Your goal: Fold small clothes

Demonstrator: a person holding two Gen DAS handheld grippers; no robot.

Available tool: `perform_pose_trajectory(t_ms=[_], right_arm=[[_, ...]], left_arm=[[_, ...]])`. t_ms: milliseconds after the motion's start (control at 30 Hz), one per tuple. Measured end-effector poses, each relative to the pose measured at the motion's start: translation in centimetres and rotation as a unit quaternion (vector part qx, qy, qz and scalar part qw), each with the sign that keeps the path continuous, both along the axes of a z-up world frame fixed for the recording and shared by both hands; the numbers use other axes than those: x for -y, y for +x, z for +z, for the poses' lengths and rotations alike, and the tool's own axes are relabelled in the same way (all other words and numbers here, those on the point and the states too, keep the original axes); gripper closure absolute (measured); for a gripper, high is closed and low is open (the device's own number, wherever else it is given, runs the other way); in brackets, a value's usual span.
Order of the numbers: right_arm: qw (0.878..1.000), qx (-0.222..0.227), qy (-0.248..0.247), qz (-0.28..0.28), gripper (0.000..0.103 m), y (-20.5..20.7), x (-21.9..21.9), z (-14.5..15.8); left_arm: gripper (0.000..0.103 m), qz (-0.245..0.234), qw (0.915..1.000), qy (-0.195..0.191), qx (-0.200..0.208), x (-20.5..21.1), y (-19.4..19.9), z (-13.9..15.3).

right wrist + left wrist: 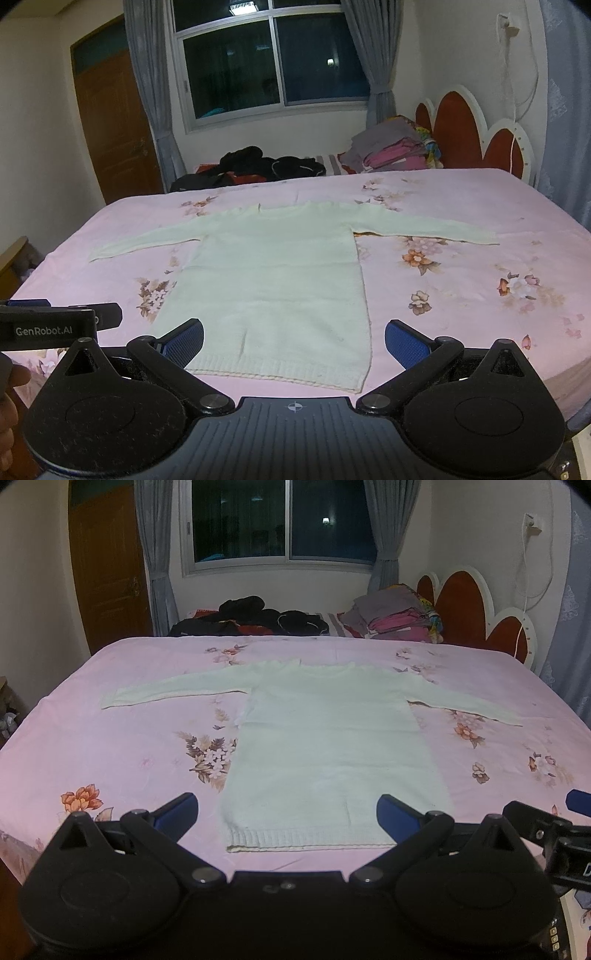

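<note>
A pale cream knit sweater (332, 746) lies flat on the pink floral bedspread (129, 746), both long sleeves stretched straight out to the sides, the ribbed hem nearest and the neckline farthest. It lies ahead of both grippers, its hem spanning the gap between each pair of fingers.

The left gripper (288, 812) has its blue-padded fingers spread wide, holding nothing; the right gripper (294, 338) likewise has its fingers well apart and bare.

The left wrist view shows the sweater squarely, with the other gripper's tip at its right edge. The right wrist view sees the sweater skewed, its hem corner just ahead of the right finger, and shows the other gripper's body with its printed label at the left edge.

Bare bedspread surrounds the sweater on every side, wider beyond the right sleeve. Past the far edge sit a heap of dark clothes (255, 618) and a stack of folded fabrics (399, 618) beside the red-and-white headboard (469, 605).
</note>
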State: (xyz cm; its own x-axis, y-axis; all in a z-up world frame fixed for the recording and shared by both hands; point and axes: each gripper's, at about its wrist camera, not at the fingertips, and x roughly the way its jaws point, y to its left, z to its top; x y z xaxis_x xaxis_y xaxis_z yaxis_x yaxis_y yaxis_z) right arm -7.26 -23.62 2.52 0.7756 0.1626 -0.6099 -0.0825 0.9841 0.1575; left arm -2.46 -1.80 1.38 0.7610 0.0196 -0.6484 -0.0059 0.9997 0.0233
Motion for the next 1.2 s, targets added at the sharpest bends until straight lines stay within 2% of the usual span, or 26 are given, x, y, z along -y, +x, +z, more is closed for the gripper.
perform_pose_trajectory(t_ms=[700,1200], right_arm=[[1.0,-0.008,0.003,-0.001,0.0,1.6,-0.2,-0.5],[0.999,-0.026,-0.014,-0.044,0.0,6.3,0.9,-2.6]], left_arm=[[0.0,-0.002,1.0,-0.001,-0.009,-0.4,1.5,-0.2],[0.0,-0.009,0.9997,-0.002,-0.023,-1.2,6.5,-1.5]])
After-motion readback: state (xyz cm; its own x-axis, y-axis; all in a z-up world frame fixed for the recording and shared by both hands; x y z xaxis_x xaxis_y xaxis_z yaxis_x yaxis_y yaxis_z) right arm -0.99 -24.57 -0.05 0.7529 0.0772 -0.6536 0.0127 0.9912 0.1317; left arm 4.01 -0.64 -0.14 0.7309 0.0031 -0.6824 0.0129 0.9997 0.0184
